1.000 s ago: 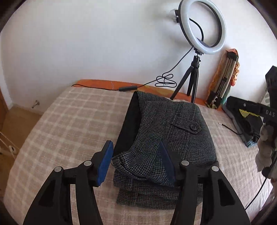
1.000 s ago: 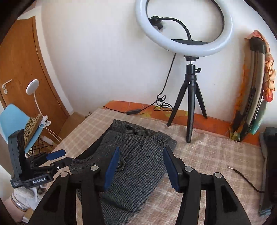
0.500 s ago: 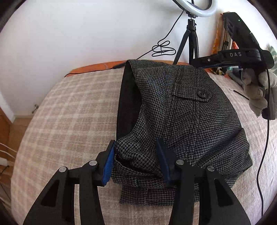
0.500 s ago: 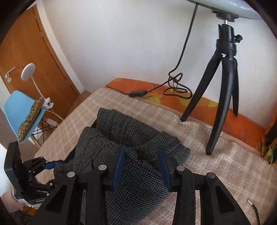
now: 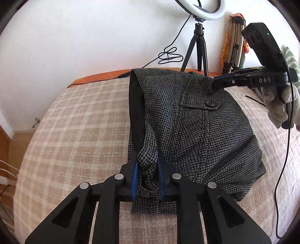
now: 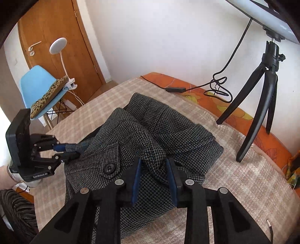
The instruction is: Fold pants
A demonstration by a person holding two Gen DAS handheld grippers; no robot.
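A bed (image 5: 75, 122) covered by a beige checked blanket fills the lower and middle part of both views, with an orange sheet edge along the white wall at its far side. The pants (image 5: 196, 135), a folded bundle of dark houndstooth fabric with a buttoned pocket flap on top, lie in the centre of the bed and take up the centre of each frame. At the upper right of the left wrist view a ring light (image 5: 200, 11) on a black tripod stands on the bed just behind the pants. In the upper left of the right wrist view a blue chair (image 6: 43, 88) stands before a wooden door.

The left gripper (image 5: 147, 169), at the bottom centre of its own view, has its jaws closed down on a raised pinch of the pants' near corner. The right gripper (image 6: 154, 174) likewise has its jaws drawn in on a bunched ridge of the pants cloth beside the button.
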